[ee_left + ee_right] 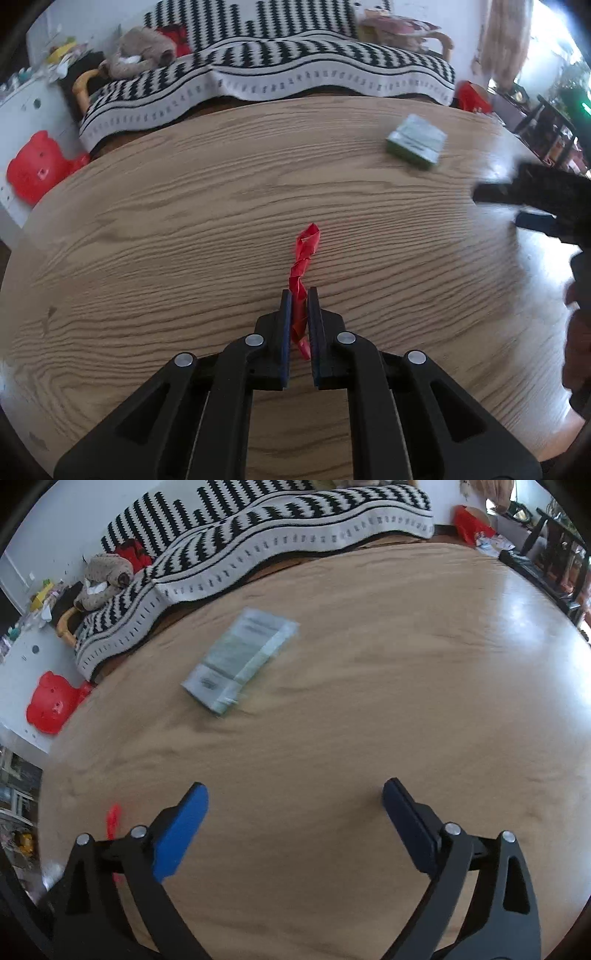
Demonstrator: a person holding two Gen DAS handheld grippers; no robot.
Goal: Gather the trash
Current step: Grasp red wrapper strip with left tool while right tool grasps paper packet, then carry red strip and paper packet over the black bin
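A twisted red wrapper point(303, 266) lies along the wooden table point(147, 229). My left gripper point(299, 295) is shut on its near end, and the far end sticks out ahead of the fingertips. The wrapper also shows as a red blur in the right wrist view point(113, 821). A green and white packet point(240, 659) lies on the table point(406, 686) ahead of my right gripper point(295, 792), which is open and empty above the table. The packet also shows in the left wrist view point(415, 141). My right gripper appears blurred at the right edge of the left wrist view point(524, 206).
A sofa with a black and white blanket point(280, 70) runs behind the table. A red bear-shaped stool point(37, 168) stands at the left. A plush toy point(140, 51) lies on the sofa. A red bag point(471, 522) and dark chairs point(554, 546) stand at the far right.
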